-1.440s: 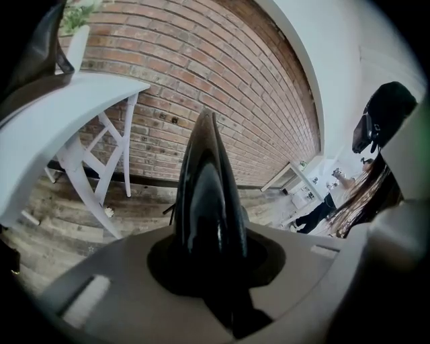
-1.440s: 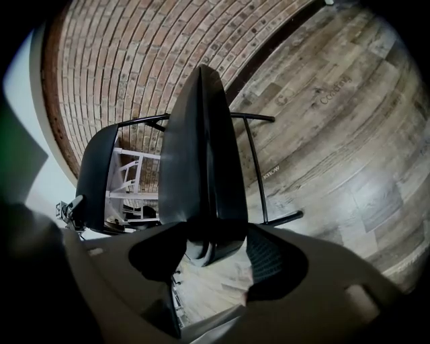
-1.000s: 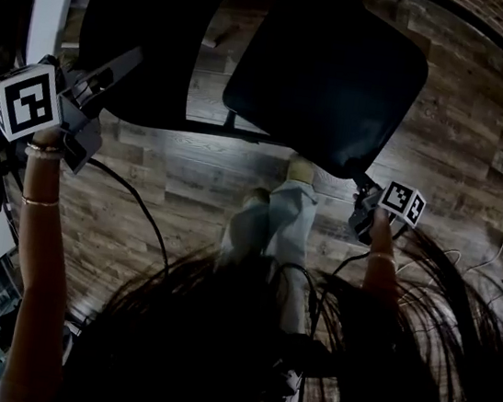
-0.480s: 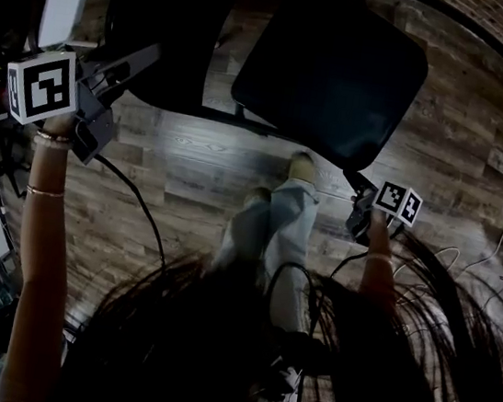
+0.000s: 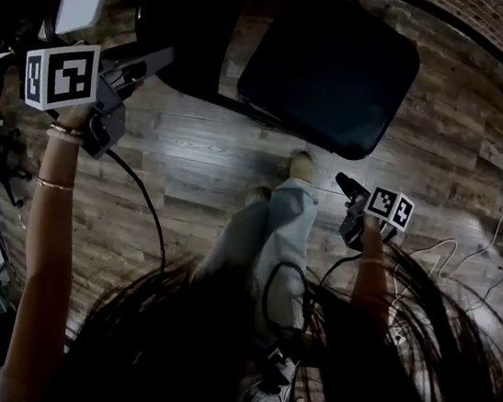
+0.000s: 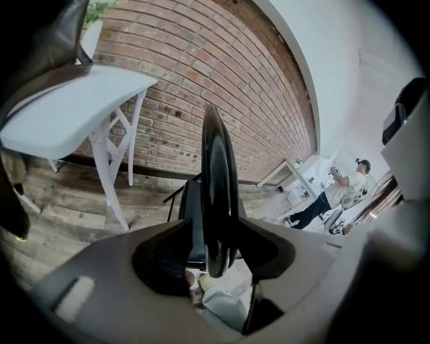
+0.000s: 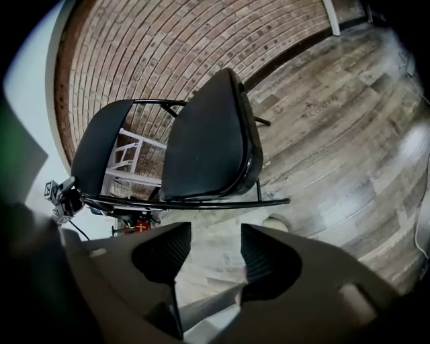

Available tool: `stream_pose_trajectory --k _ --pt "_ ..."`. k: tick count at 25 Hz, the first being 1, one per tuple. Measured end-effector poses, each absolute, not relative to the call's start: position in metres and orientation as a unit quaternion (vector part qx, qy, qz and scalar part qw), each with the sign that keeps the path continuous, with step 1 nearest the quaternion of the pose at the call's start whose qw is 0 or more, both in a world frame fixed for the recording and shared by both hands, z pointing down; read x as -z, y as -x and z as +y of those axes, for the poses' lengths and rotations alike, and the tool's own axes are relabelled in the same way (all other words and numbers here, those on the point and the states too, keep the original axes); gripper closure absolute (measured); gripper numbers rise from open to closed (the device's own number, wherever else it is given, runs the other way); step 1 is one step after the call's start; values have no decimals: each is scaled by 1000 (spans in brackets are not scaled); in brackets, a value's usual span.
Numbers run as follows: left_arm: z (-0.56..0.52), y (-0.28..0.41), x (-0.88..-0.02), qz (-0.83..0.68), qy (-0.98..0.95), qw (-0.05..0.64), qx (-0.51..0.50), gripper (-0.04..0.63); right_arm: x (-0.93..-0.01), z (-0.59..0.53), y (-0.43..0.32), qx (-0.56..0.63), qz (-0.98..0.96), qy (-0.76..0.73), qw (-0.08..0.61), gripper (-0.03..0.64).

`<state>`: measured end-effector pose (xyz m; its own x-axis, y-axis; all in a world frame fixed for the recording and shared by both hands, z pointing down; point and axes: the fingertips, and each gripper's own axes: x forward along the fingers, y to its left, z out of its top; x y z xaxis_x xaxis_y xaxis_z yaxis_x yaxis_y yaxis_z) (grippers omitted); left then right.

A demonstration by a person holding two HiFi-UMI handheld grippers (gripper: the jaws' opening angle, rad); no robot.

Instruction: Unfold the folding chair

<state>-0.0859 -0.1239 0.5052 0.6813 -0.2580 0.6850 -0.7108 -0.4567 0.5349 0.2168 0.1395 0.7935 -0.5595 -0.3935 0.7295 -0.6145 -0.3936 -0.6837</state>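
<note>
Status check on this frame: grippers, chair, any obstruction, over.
Left gripper jaws opening, chair back between them. Right gripper open, empty. Folding chair standing, seat down. White table beside it, nothing blocking.

Showing plain black on the folding chair, grey-brown wood grain along the floor, red-brown brickwork with pale joints on the wall, plain white on the desk.

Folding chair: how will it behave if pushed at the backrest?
Probably rigid: the folding chair has a tubular metal frame. It may slide on the glossy wood floor. A high push on the backrest could tip it.
</note>
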Motion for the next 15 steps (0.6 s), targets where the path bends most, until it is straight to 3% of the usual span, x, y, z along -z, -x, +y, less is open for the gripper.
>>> stream_pose_trajectory --k 9,15 --pt "-60 121 -512 -310 -796 422 -304 397 -761 162 -202 -675 -563 -466 104 388" --pt "-1 135 -521 -344 -770 459 -279 420 -738 171 -197 -657 -584 -459 128 411"
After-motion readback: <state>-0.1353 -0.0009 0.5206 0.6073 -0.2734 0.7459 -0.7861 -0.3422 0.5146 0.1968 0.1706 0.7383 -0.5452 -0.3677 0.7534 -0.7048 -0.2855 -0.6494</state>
